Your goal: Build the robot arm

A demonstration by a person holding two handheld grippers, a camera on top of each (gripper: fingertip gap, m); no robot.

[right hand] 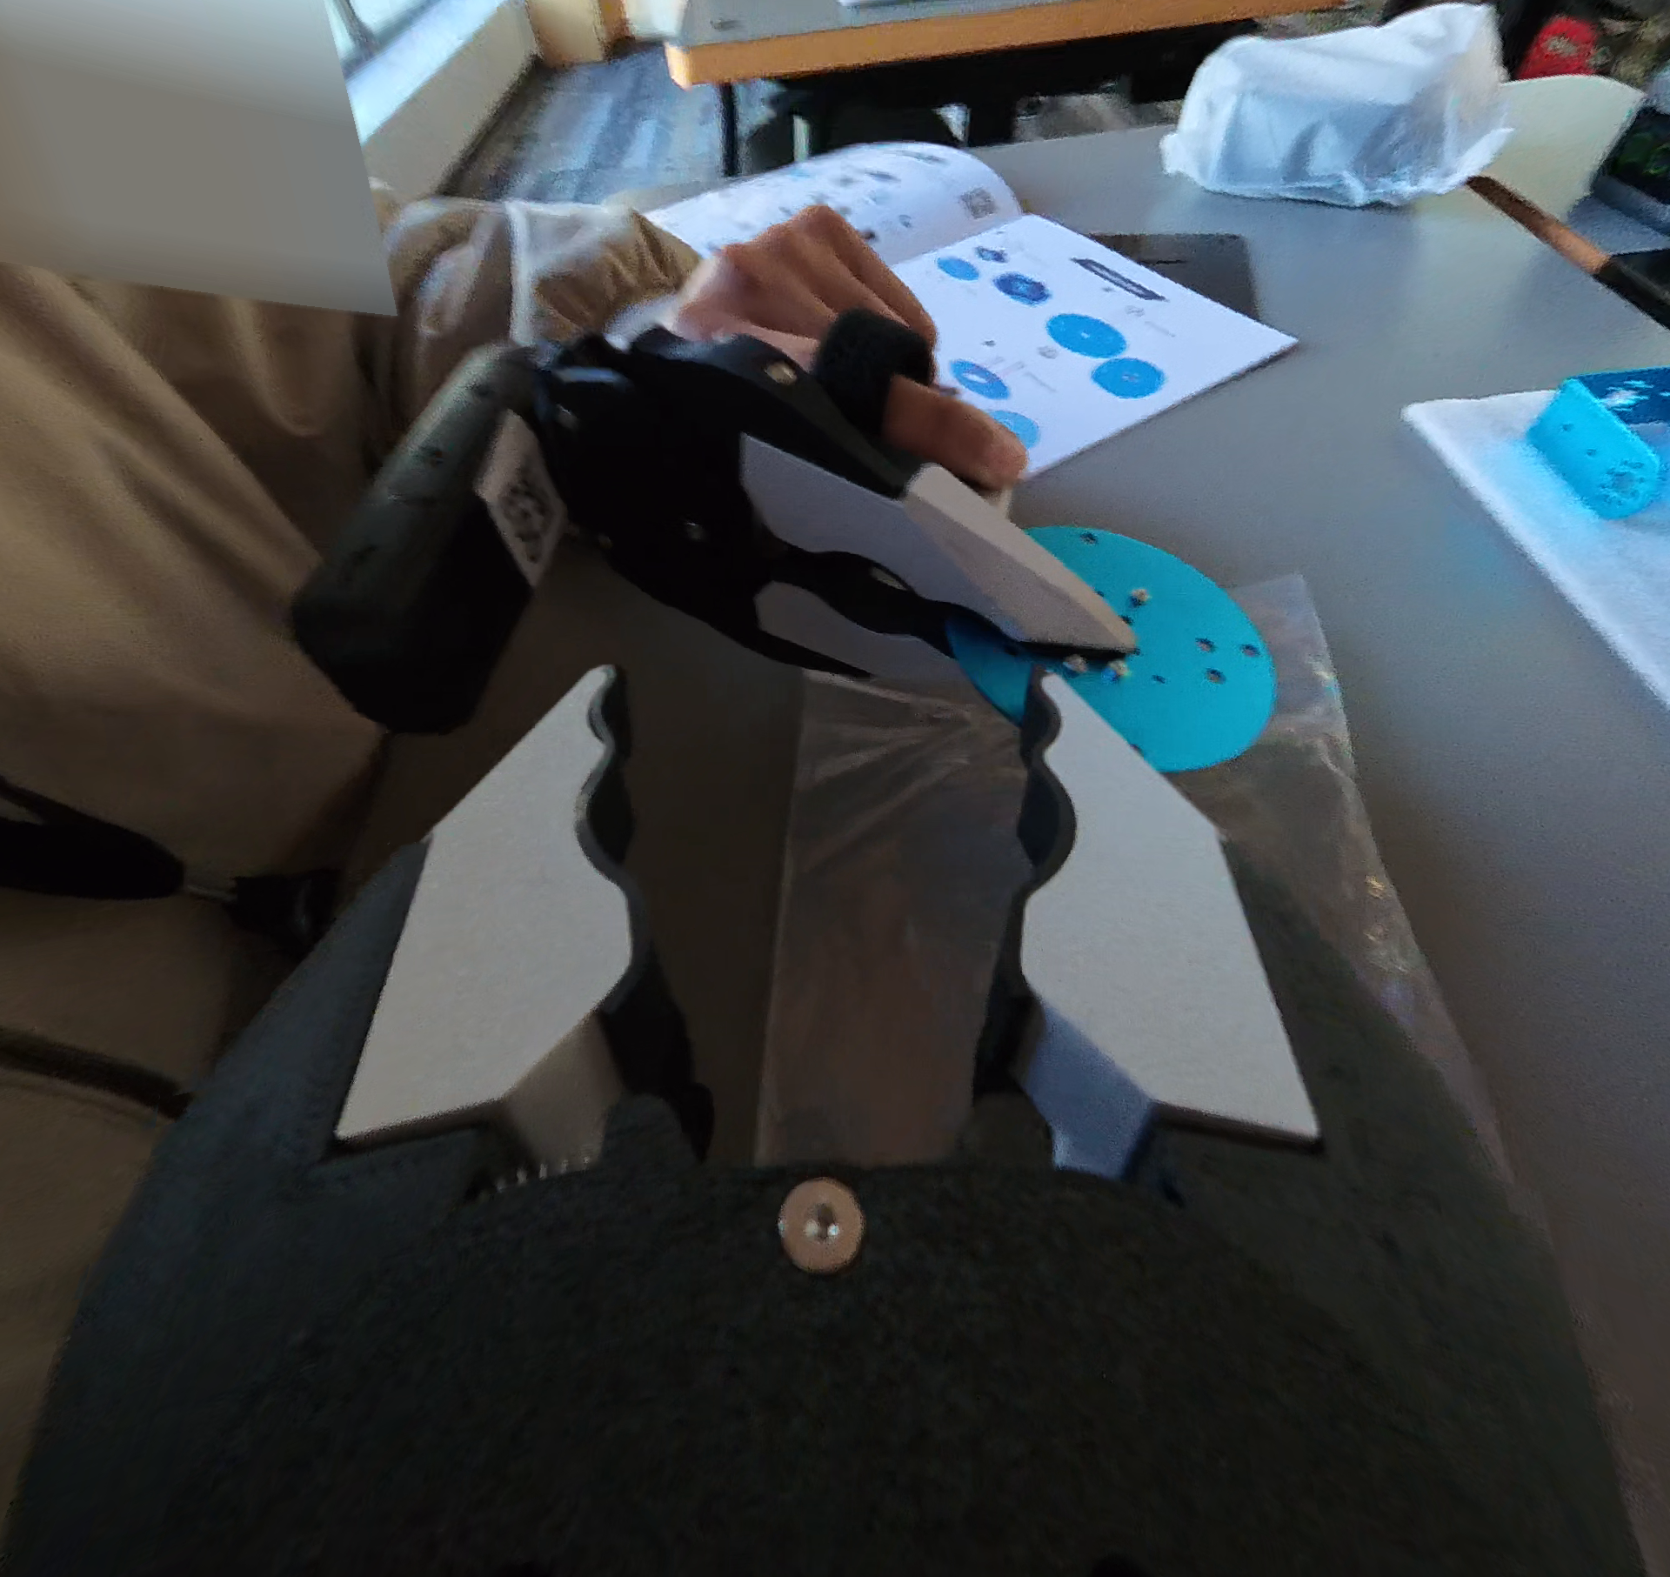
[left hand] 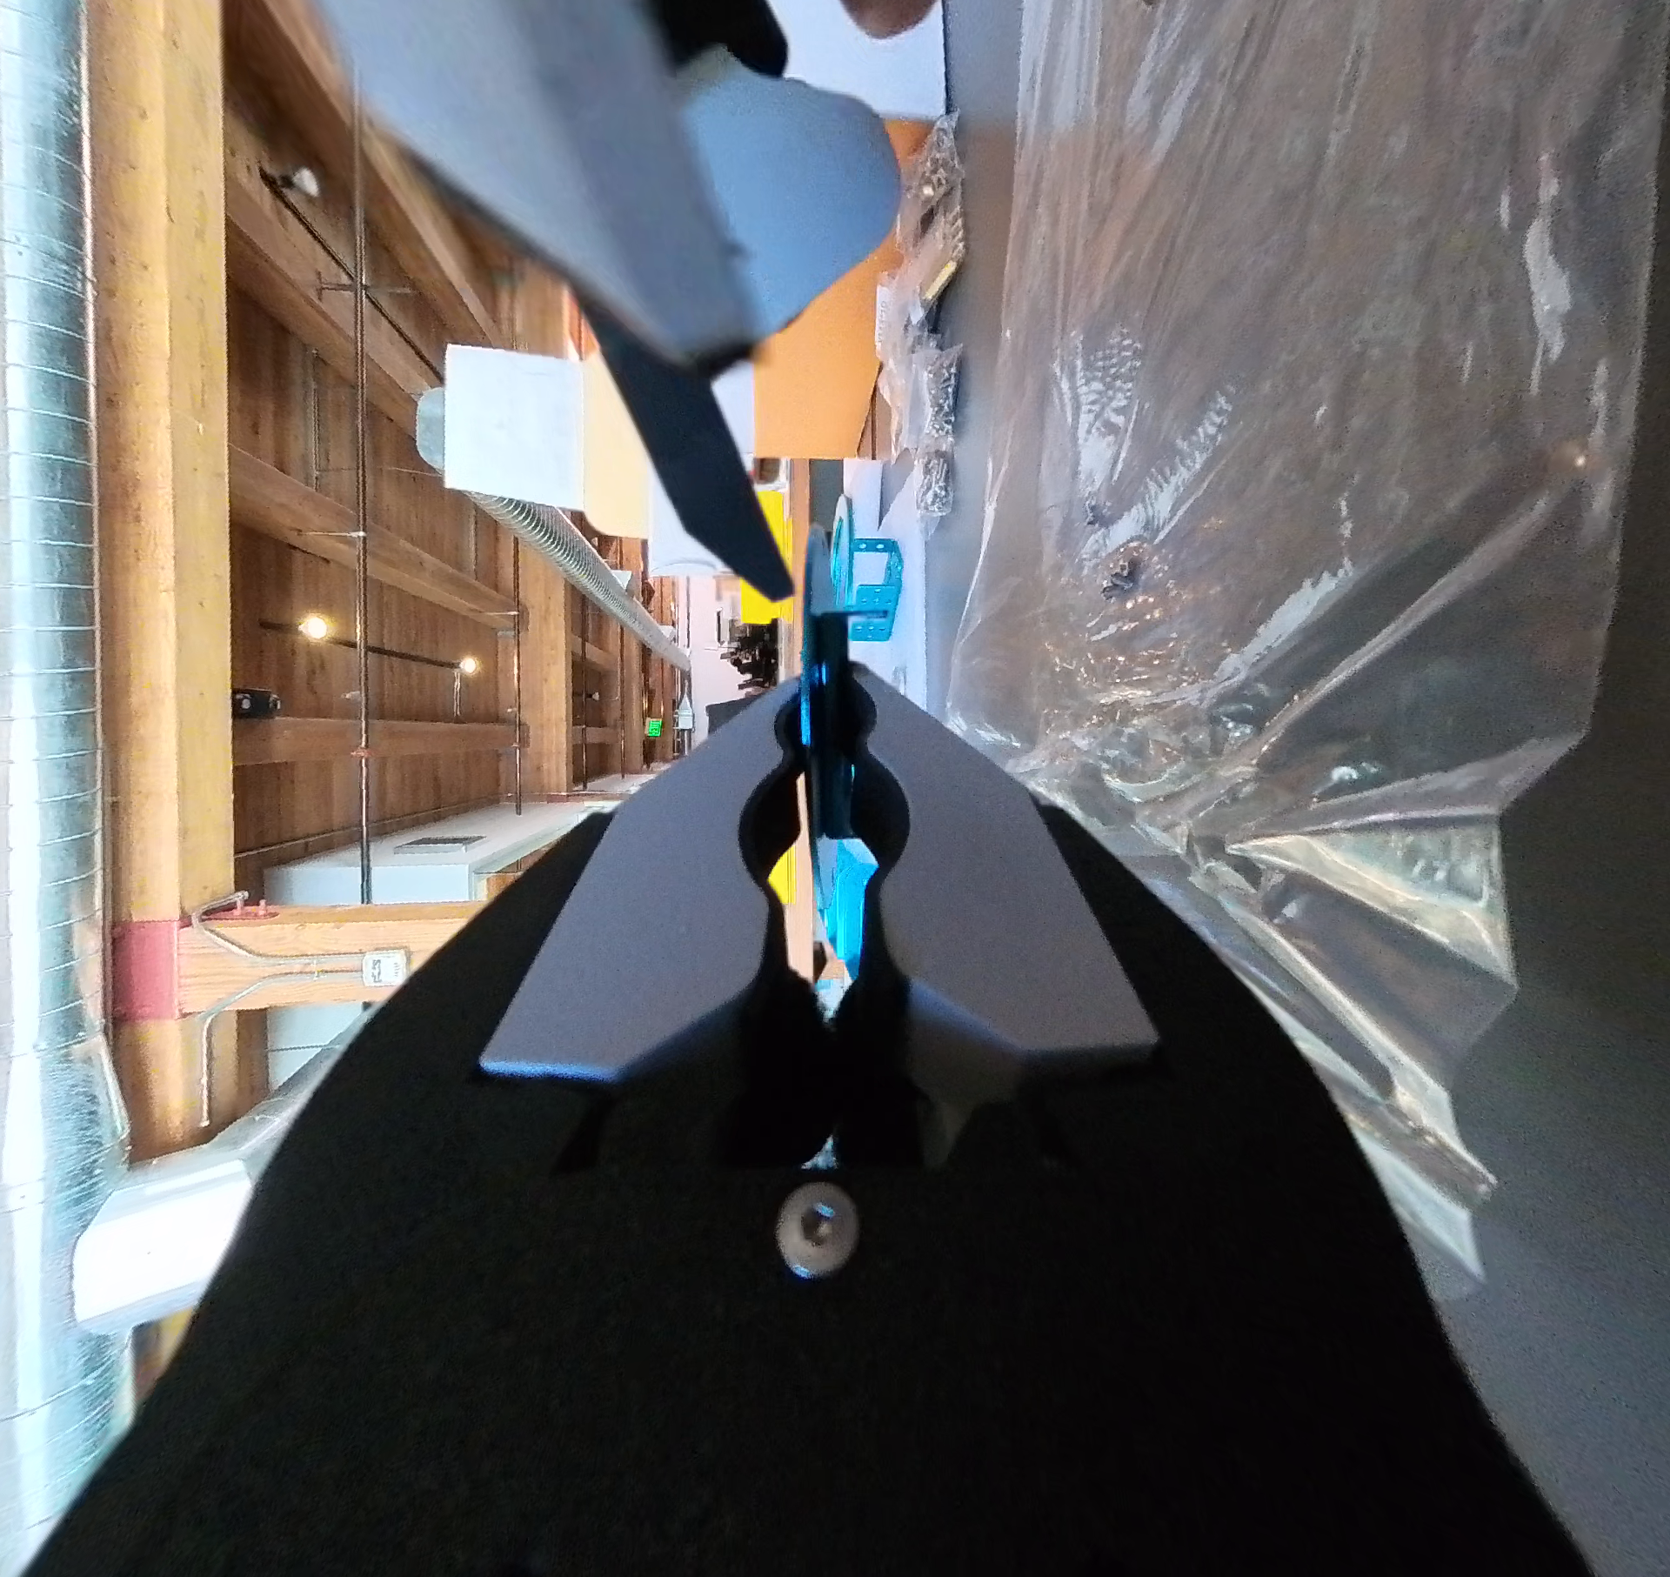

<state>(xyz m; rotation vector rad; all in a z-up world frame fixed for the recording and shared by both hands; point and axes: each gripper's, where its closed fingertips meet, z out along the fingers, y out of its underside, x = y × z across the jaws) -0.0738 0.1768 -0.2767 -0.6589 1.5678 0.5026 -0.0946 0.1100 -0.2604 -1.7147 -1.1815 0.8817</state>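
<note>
Left tongs (right hand: 1107,643) pinching blue disc (right hand: 1166,675) edge-on above clear bag (right hand: 904,856) on bench (right hand: 1446,720); right tongs (right hand: 822,693) spread, just beside disc.

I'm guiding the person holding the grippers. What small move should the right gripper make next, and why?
Probably ease the right gripper forward toward the free edge of the round blue perforated metal disc. Its jaws stand wide open and empty above the clear plastic bag, while the left gripper is clamped on the disc, holding it tilted off the grey table.

Blue disc (right hand: 1166,675), grey table (right hand: 1446,720)
</note>
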